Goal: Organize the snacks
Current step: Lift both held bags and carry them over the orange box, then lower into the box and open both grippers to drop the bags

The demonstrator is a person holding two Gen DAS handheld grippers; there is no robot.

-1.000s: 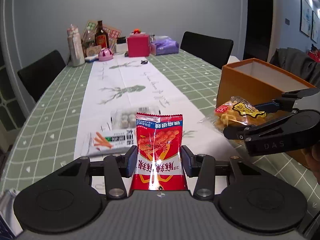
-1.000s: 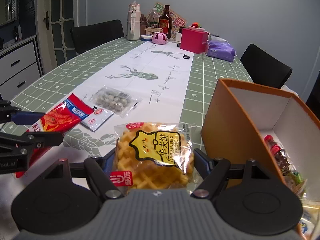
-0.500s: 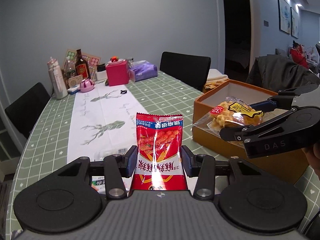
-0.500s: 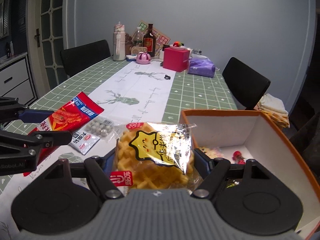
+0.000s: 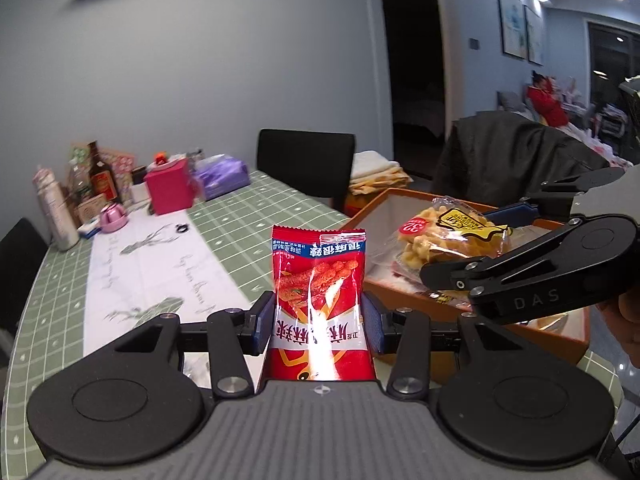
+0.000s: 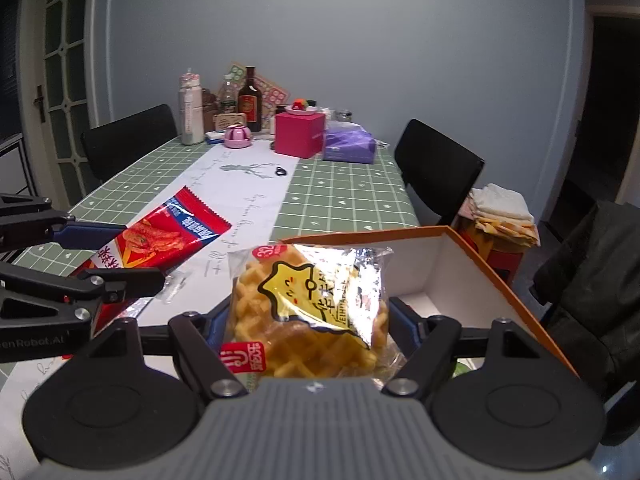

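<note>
Green checked tablecloth (image 6: 352,196) below: left gripper (image 5: 318,322) clamps red snack packet (image 5: 318,296), right gripper (image 6: 308,326) clamps waffle pack (image 6: 310,304) over orange box (image 6: 508,280) (release only once inside the walls).

Both tools have risen, carrying the red packet (image 5: 318,304) and waffle pack (image 6: 310,312) toward the orange box (image 6: 516,304).

- the box (image 6: 500,276) stands on the table (image 6: 344,192), at its near right edge.
- a chair (image 6: 436,172) stands behind the box.
- bottles (image 6: 250,100) cluster at the table's far end.
- folded cloths (image 6: 500,210) lie right of the chair.
</note>
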